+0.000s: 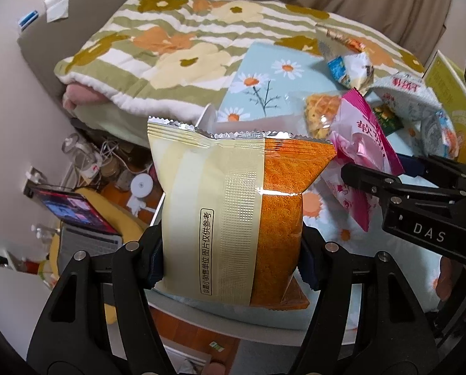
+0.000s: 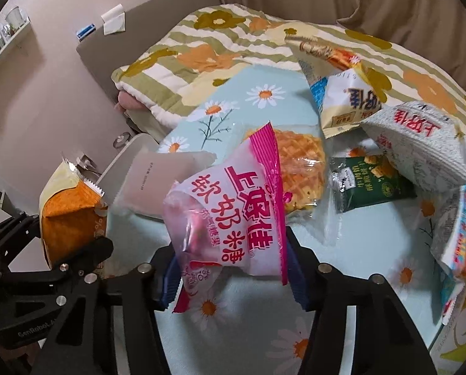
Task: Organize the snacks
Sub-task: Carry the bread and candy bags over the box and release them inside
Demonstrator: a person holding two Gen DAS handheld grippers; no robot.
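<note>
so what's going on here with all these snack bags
A person is sorting snacks with a tool in each hand. The left tool is shut on a cream and orange bag, held up off the table. The right tool is shut on a pink candy bag. A waffle pack, a green packet and others lie on the daisy cloth.

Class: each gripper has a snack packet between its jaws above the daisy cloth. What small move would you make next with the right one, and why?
Probably lift the right gripper a little. Its jaws are pinching the pink candy packet, which overlaps the waffle packet behind it. The left gripper already holds the orange packet clear at the side.
</note>
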